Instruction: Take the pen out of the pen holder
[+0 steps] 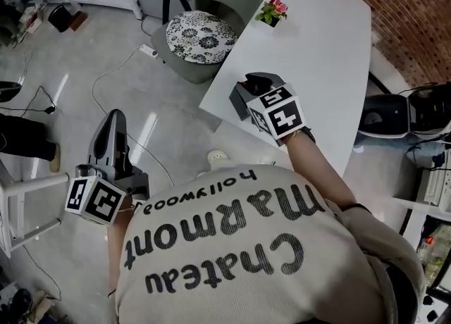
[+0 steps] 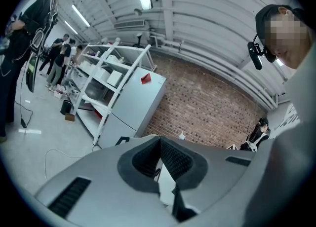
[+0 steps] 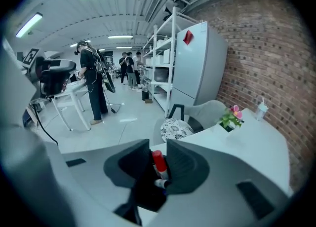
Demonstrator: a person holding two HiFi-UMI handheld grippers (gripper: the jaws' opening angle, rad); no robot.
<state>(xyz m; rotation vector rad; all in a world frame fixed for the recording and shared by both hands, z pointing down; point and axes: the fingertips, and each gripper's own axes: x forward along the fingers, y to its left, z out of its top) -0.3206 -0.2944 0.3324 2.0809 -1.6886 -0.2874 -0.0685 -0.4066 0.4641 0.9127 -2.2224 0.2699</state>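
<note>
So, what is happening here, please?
A person holds a gripper in each hand. The right gripper reaches down over the white table, its jaws apart around a red-capped pen, which does not look clamped yet. The left gripper is shut and empty, held low over the floor, away from the table.

The white table lies bare from its near end up to the flower pot on its far left edge and a bottle at its far end. A brick wall runs along its right side and a cushioned chair crowds its left side. At its near left edge a red-capped pen stands between the parted jaws of the right gripper.
</note>
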